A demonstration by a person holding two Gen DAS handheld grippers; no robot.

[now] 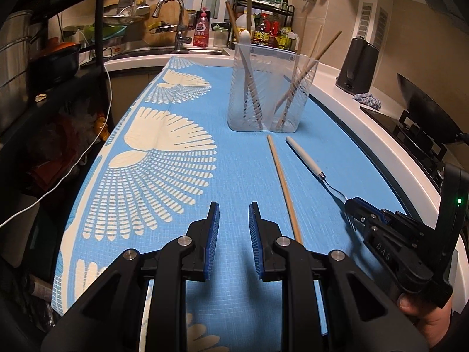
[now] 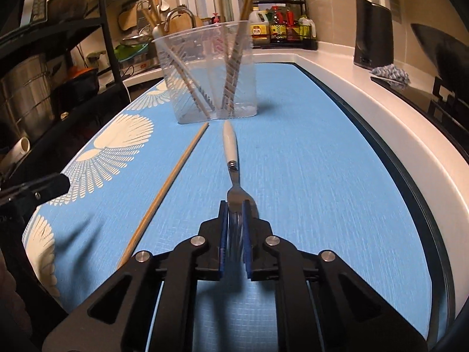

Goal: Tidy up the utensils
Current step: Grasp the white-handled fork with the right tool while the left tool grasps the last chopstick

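Note:
A clear plastic holder [image 1: 269, 88] [image 2: 205, 73] stands on the blue mat and has several chopsticks and a white-handled utensil in it. Before it lie a single wooden chopstick [image 1: 283, 182] [image 2: 167, 187] and a fork [image 1: 302, 155] [image 2: 230, 140] with a white handle that points at the holder. My right gripper [image 2: 236, 208] [image 1: 350, 205] is shut on the fork's tines, low over the mat. My left gripper [image 1: 233, 208] is just left of the chopstick, open, with nothing between its blue pads.
The blue mat [image 1: 234, 152] with white fan patterns covers the counter. A sink and faucet [image 1: 176, 20] and a bottle rack [image 1: 269, 29] are at the back. On the right are a black appliance [image 1: 357, 64] and a wok on the stove [image 1: 428, 111], on the left a dark shelf unit [image 2: 44, 73].

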